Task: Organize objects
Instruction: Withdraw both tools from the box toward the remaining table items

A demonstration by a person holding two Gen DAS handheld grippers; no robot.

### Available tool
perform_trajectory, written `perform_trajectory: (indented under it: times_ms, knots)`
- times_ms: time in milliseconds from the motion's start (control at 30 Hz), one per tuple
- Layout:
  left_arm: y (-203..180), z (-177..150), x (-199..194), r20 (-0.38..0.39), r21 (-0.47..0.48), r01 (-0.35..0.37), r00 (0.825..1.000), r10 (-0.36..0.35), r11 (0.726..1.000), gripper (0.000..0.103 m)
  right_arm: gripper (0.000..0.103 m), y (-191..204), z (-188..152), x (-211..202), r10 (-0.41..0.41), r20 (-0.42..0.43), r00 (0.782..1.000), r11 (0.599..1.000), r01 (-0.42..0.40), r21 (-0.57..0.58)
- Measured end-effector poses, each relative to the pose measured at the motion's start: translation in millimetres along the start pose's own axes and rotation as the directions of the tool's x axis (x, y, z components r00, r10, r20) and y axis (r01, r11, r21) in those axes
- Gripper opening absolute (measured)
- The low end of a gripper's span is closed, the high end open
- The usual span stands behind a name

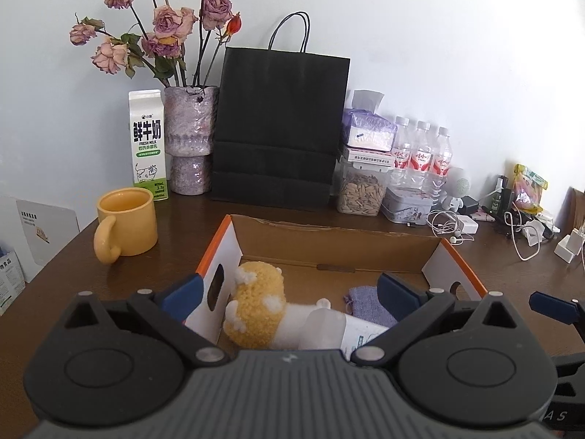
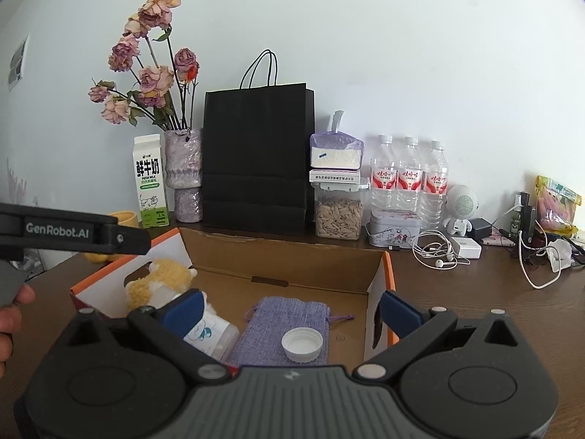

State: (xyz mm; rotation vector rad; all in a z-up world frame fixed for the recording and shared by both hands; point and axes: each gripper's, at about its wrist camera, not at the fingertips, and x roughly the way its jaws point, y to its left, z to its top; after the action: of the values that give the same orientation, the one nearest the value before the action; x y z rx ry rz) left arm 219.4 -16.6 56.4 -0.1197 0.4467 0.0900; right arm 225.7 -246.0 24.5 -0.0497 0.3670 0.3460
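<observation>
Cardboard box already holds your plush toy, pouch and cap; both grippers gape empty, mug remains outside.

In the box: cap on pouch, toy left.

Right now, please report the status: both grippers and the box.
Left gripper open, empty. Right gripper open, empty. Orange-edged cardboard box holds yellow plush toy, purple cloth pouch, white cap. Nothing blocking.
</observation>
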Motion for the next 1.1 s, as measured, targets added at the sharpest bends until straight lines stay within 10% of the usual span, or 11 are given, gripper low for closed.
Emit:
perform_trajectory:
  times_ms: [1100]
  knots:
    - [62.0,-89.0,-92.2,-0.165,-0.011,-0.077,0.983,0.074,0.997,0.103,0.103,-6.4,-89.3,-101.4,-0.060,-0.161,0.985,0.997,0.067,0.039]
